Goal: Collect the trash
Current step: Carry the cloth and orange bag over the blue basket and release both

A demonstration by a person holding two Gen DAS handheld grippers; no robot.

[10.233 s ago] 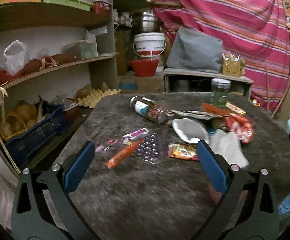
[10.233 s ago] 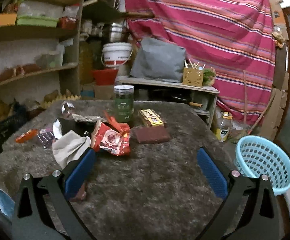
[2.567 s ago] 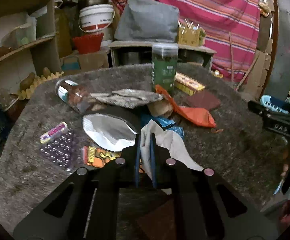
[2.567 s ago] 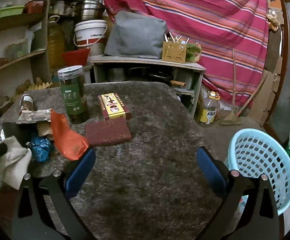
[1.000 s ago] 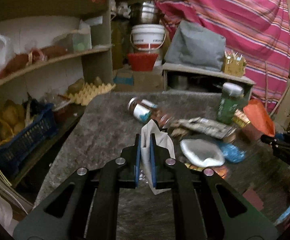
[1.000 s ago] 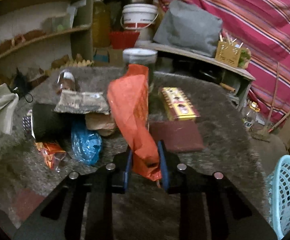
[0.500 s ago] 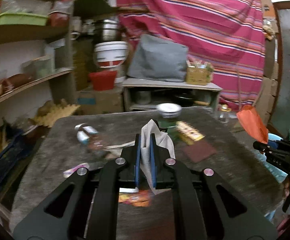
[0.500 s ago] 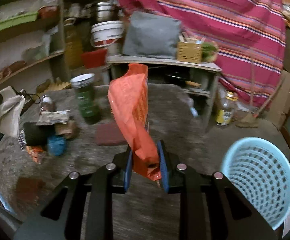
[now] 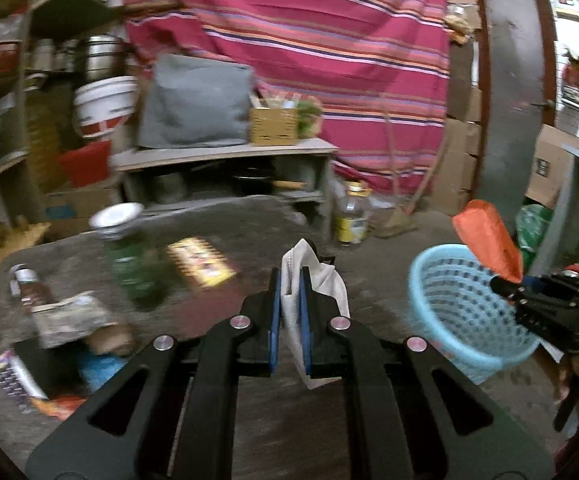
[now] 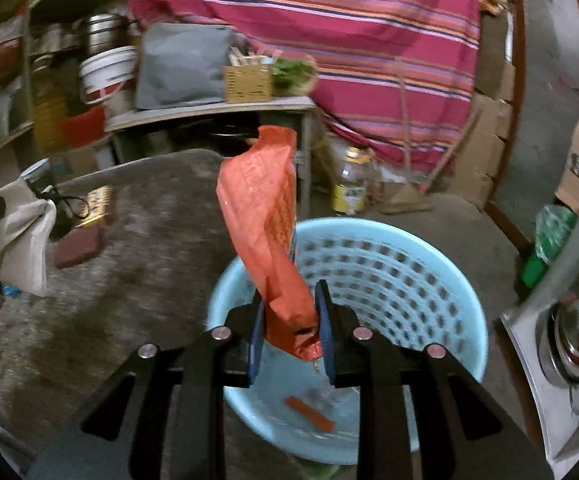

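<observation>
Right wrist: right gripper (image 10: 289, 320) clamps orange wrapper (image 10: 265, 216) over blue basket (image 10: 429, 280); left gripper (image 9: 290, 300) pinches white cloth (image 9: 321, 276).

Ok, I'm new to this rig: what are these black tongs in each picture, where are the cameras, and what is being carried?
No robot here: a person holds a black two-finger gripper in each hand, with a fisheye camera on each looking along its fingers. The left gripper is shut on a crumpled white paper napkin. The right gripper is shut on an orange plastic wrapper, above the light blue perforated plastic basket. On the grey table lie a green jar and other litter, blurred.
</observation>
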